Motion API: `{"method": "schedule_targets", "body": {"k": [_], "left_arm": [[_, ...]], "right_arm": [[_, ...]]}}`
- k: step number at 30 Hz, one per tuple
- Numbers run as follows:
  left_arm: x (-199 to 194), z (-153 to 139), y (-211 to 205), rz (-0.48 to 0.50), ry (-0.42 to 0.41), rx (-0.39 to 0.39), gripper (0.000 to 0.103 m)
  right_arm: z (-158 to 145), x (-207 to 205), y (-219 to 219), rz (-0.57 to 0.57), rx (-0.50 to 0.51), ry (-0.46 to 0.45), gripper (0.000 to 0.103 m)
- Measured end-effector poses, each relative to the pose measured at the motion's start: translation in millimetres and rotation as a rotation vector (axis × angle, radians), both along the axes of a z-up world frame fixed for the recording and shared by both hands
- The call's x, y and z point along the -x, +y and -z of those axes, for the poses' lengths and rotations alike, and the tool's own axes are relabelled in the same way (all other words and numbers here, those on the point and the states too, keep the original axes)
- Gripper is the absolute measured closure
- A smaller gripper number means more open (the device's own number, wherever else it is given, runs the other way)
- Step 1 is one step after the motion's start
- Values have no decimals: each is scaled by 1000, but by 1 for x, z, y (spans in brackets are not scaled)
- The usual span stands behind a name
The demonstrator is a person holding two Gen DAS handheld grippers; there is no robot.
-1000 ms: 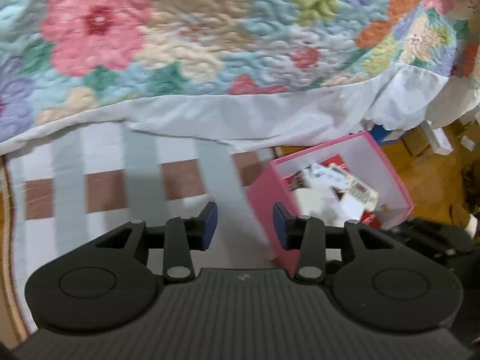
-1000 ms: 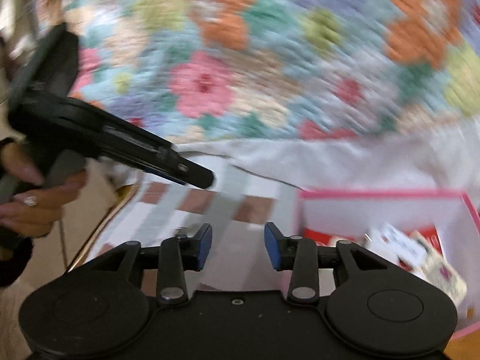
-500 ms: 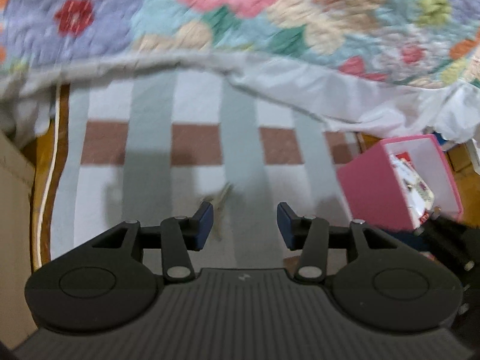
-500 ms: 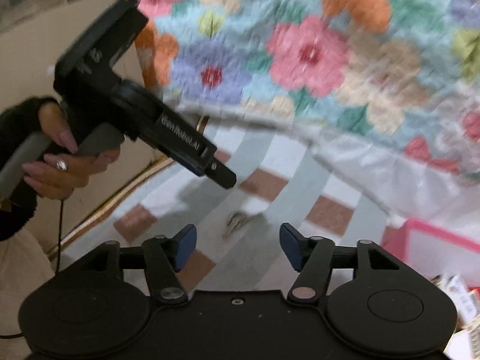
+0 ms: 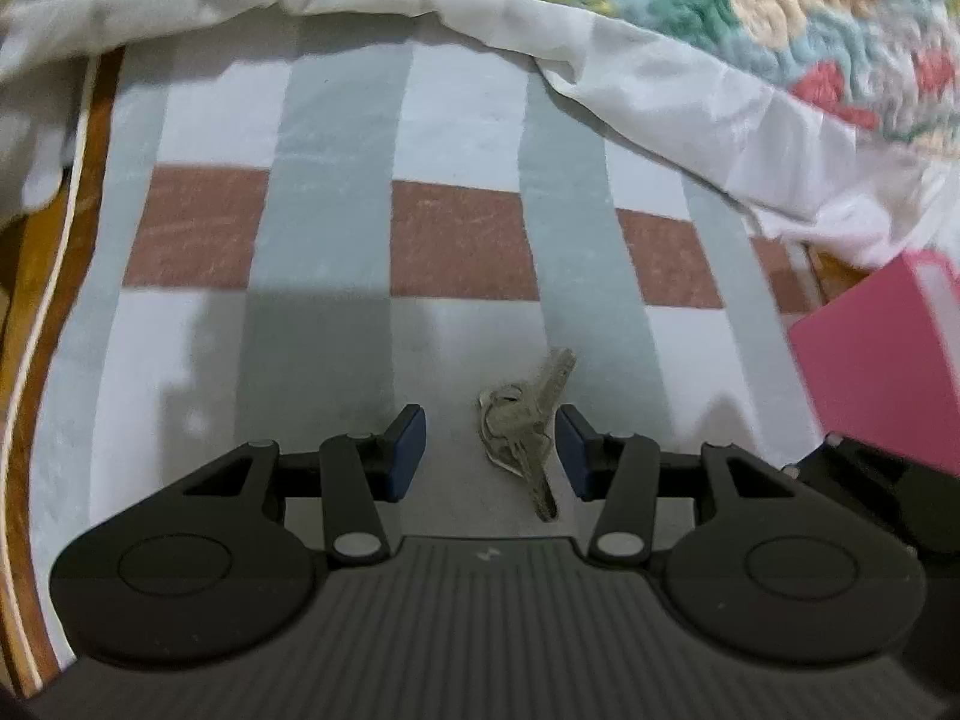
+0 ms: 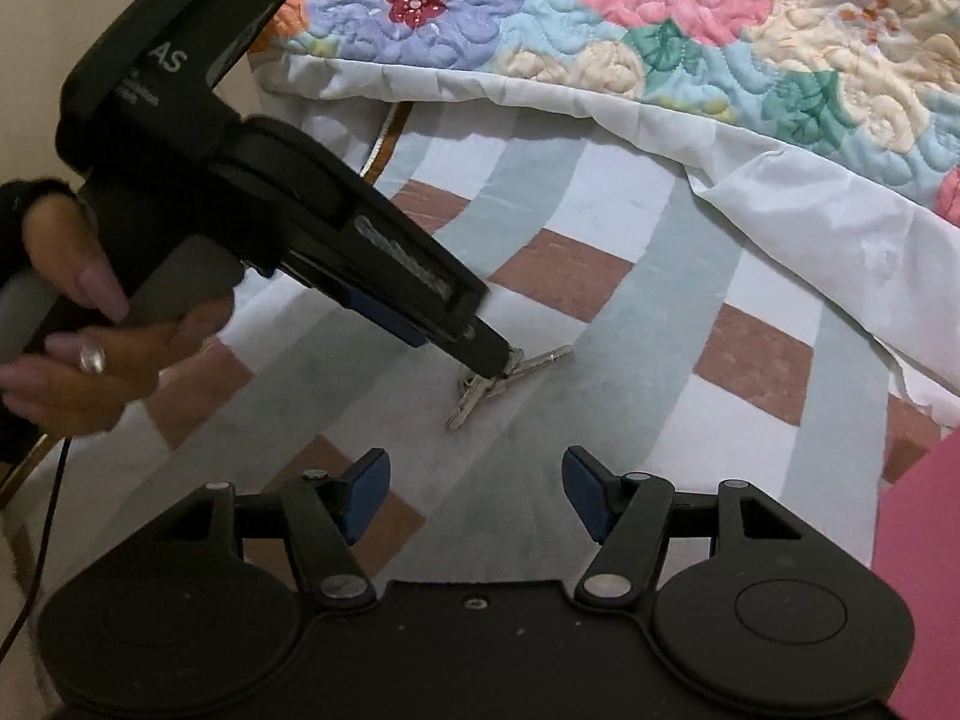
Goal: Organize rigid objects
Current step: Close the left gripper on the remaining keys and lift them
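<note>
The keys point(image 5: 523, 429) lie between the parted, empty left tongs point(image 5: 491, 450); they should probably be lowered, then closed. The right tongs point(image 6: 475, 491) gape empty.

The left gripper point(image 5: 491, 451) angles steeply down toward 12 o'clock, jaws parted and gripping nothing. The right gripper point(image 6: 474, 492) tilts down likewise, its jaws having just opened wider, empty. A hand point(image 6: 78, 324) at 9 o'clock grips the left handle.

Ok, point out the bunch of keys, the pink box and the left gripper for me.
bunch of keys point(image 5: 521, 423): left wrist view, on the key heads.
pink box point(image 5: 882, 354): left wrist view, on its side wall.
left gripper point(image 5: 491, 450): left wrist view, midway between its fingertips.
</note>
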State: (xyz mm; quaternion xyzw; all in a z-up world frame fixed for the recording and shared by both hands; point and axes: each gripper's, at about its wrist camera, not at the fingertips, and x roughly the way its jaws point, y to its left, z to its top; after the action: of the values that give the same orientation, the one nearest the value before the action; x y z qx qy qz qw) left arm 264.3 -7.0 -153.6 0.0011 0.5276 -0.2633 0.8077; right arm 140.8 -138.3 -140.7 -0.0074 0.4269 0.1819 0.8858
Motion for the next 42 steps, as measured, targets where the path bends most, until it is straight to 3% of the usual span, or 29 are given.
{"method": "schedule_targets", "body": {"k": [3,7,9,12,14,16,19,31,33,34,36,42], "left_arm": [[3,2,-8,10,-41,-33,56],[1,4,-7,-20,-40,-6,58],[5,3,-11,6,-64,-25,79],[6,2,-10,4,-4,31,86],[7,-4,-6,4,-17,79,95],[4,-11,0,11,23,170,103],[2,-14,4,-1,69,232,103],[-4,6,8,-49,145,210,102],[-3,7,9,-46,152,223,100],[-3,7,7,-32,156,225,100],[0,7,3,-8,145,220,97],[2,3,3,31,125,203,90]], "right_arm": [[3,-4,1,12,-15,-8,34],[7,-7,3,8,15,-25,34],[9,-7,4,8,34,-37,34],[12,-8,5,12,40,-39,34],[14,-8,4,14,40,-37,34],[15,-8,4,9,41,-33,34],[17,-5,5,-2,41,-32,34],[28,-34,15,34,60,-33,31],[27,-34,14,33,60,-42,40],[26,-33,13,36,59,-48,54],[25,-34,10,35,45,-38,69],[23,-23,6,97,18,-18,74]]}}
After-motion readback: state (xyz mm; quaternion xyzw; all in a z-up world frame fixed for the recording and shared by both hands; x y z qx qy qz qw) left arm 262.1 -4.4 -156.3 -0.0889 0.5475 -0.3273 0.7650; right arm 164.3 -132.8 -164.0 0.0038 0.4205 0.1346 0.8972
